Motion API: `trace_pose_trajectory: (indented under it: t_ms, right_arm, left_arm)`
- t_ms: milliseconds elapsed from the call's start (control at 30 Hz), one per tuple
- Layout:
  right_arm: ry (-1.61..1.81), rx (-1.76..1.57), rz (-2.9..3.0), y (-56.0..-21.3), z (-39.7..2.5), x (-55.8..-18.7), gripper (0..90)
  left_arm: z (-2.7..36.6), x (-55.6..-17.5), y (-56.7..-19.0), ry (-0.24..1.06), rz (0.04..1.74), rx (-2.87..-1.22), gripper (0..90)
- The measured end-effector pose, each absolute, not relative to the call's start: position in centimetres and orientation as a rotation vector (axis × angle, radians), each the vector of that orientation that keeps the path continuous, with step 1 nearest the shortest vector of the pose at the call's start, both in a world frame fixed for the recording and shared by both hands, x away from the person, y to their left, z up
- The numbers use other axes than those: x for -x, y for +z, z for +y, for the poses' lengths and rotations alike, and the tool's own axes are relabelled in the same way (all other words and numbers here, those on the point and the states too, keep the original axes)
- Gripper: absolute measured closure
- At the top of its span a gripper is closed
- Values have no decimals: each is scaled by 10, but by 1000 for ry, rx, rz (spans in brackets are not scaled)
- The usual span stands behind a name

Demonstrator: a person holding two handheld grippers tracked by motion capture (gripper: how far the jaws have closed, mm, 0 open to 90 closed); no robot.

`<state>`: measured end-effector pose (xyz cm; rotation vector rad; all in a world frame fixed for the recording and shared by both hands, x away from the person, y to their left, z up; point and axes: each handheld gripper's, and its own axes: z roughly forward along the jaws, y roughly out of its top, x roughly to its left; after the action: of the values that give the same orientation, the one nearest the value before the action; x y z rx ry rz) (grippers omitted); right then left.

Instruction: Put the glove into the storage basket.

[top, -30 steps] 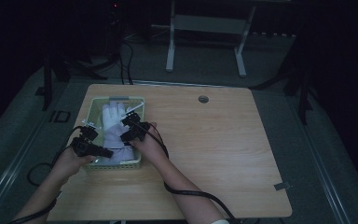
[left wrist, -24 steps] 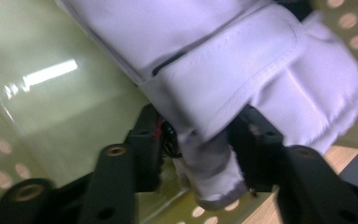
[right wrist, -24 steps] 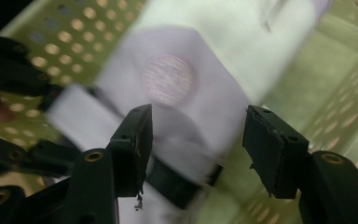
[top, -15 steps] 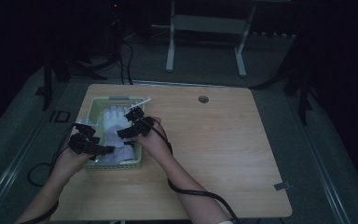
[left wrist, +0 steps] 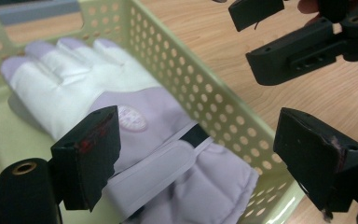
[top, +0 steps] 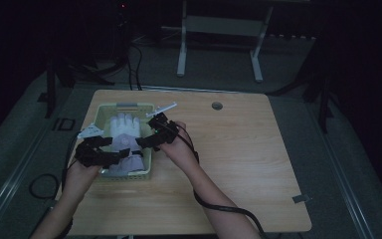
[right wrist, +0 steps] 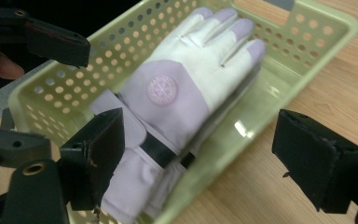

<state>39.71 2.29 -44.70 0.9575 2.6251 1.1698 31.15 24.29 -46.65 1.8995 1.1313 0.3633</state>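
I see the wooden table, a pale grained laminate top with rounded corners and a small round grommet near its far edge. On its left part sits the basket, a light green plastic rectangle with walls pierced by rows of round holes and a glossy, smooth floor. Inside it lies the glove, padded fabric, white across the palm-side panel and fingers, lilac at the fingertips and cuff, with a dark strap across the wrist under a broad lilac flap. It lies flat, fingers toward the basket's far end, cuff at the near end. A round lilac badge on its back carries embossed lettering I cannot read.

My left gripper hangs above the basket's near end, jaws spread wide, holding nothing; their black pads look worn, with reddish scuffs. My right gripper hovers at the basket's right wall, jaws likewise wide apart and empty.
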Motion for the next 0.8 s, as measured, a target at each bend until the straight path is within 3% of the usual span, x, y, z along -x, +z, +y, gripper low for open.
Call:
trace_pose_trajectory:
  t_ms: [800]
  right_arm:
    - [1139,-992,2565,-452,-70,-388,157]
  left_arm:
    - [152,-294,-470,275,936,-1931,152]
